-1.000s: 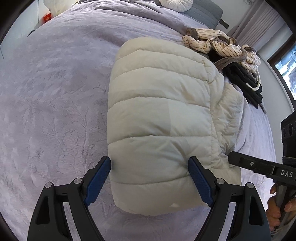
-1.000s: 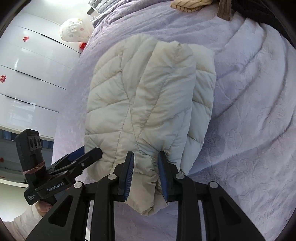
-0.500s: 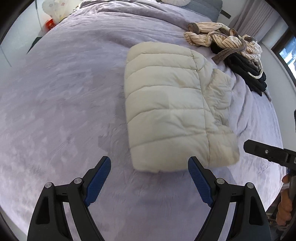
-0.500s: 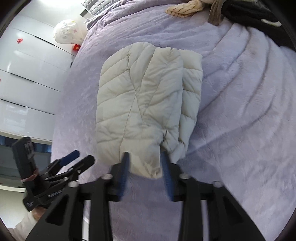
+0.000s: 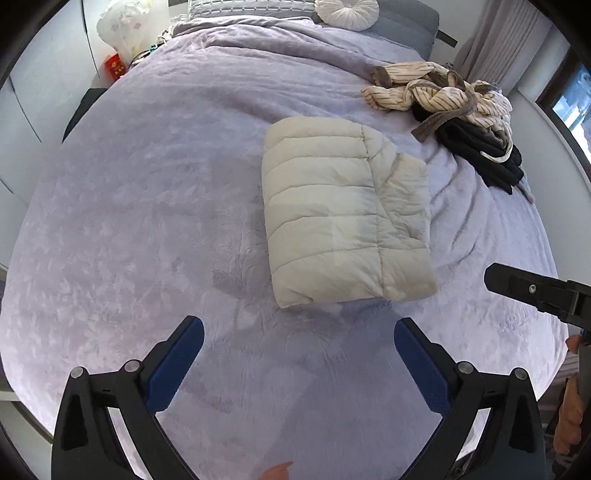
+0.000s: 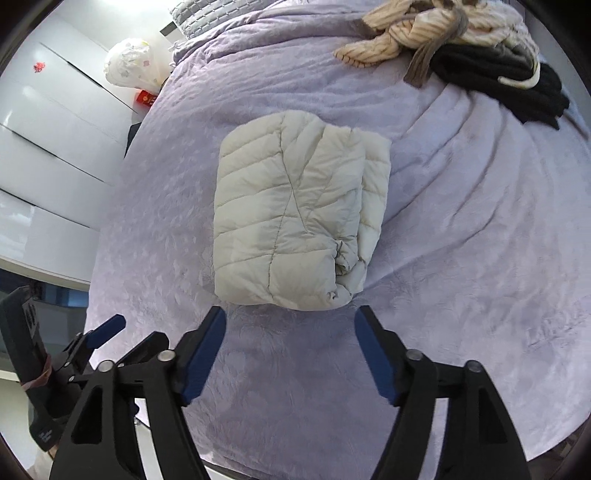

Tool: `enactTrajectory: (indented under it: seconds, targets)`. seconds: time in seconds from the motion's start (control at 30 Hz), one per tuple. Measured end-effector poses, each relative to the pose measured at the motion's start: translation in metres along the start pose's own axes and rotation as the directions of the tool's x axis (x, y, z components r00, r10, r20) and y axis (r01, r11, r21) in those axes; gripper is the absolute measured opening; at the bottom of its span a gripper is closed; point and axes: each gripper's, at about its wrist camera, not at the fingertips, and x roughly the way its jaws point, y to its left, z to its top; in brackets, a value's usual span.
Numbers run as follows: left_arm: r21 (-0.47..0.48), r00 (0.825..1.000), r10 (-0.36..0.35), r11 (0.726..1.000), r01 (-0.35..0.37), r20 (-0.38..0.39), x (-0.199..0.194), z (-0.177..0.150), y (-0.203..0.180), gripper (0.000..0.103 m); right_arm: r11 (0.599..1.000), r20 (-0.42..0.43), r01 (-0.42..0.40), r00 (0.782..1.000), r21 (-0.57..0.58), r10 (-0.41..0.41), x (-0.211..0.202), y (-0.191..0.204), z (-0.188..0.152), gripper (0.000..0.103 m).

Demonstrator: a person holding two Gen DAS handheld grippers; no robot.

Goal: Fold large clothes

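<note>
Cream quilted jacket (image 5: 343,214): folded into a compact block, lying mid-bed on the lilac bedspread (image 5: 147,221), touched by neither tool.
Left tongs (image 5: 299,347): wide, jaws just opened further, nothing between them, only bedspread below, clear of the jacket's near edge.
Right tongs (image 6: 290,338): wide, jaws just been opening, empty, just short of the jacket's rolled near corner.
Step in hand, as judged: release and withdrawal from the finished fold, with a turn toward the next garment likely.
Doing it well: straight lift away, jaws kept apart so no pad catches the puffy edge and undoes the fold; a check that the loose rolled corner stays tucked; no drag across the bedspread.
Next pick, as judged: striped garment (image 5: 436,90) heaped over dark clothes (image 5: 480,147) at the far right of the bed; better lifted off the heap singly than pulled with the dark one tangled in.
Left wrist view only: round white cushion (image 5: 347,13) at the bed's head, curtain and window at right, right tool's finger entering from the edge.
Right wrist view only: rolled, bunched end of the fold at the near right corner, white wardrobe doors (image 6: 48,147) at left, left tool low in the corner.
</note>
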Motion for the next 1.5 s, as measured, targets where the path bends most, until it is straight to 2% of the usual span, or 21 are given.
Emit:
enactTrajectory:
  seconds: [0.13,0.23,0.27,0.37,0.43,0.53,0.73,0.97,1.5]
  targets:
    - [-0.008,0.999,0.03,1.0,-0.03,0.04,-0.023,0.002,-0.003,0.103,0.998,0.028,0.055,0.998,-0.026,-0.054,-0.018,0.009,-0.005,0.084]
    - [-0.022,0.997,0.049,0.999,-0.048,0.067,-0.042,0.002,-0.007,0.103,0.989,0.071,0.131,0.989,-0.067,-0.126,-0.033,0.02,-0.01,0.095]
    - [-0.024,0.996,0.05,0.999,-0.048,0.077,-0.048,0.002,-0.008,0.103,0.987,0.082,0.14,0.988,-0.074,-0.134,-0.037,0.023,-0.012,0.103]
    - [-0.034,0.995,0.051,0.998,-0.048,0.089,-0.063,0.004,-0.009,0.103,0.989,0.126,0.127,0.985,-0.071,-0.117,-0.052,0.029,-0.017,0.103]
    - [-0.039,0.993,0.062,0.998,-0.059,0.099,-0.071,0.004,-0.01,0.103,0.987,0.142,0.147,0.98,-0.066,-0.137,-0.06,0.033,-0.019,0.103]
    - [-0.045,0.989,0.092,0.995,-0.087,0.117,-0.083,0.004,-0.011,0.103,0.987,0.15,0.156,0.978,-0.05,-0.147,-0.069,0.034,-0.019,0.103]
    - [-0.078,0.986,0.095,0.993,-0.085,0.139,-0.101,0.004,-0.007,0.103,0.984,0.171,0.174,0.972,-0.046,-0.164,-0.082,0.039,-0.02,0.103]
    - [-0.064,0.98,0.123,0.991,-0.115,0.155,-0.109,0.002,-0.01,0.103,0.98,0.182,0.19,0.967,-0.059,-0.177,-0.086,0.048,-0.021,0.103]
    - [-0.066,0.98,0.126,0.991,-0.117,0.155,-0.112,-0.001,-0.014,0.103,0.98,0.183,0.19,0.967,-0.062,-0.176,-0.088,0.051,-0.021,0.103]
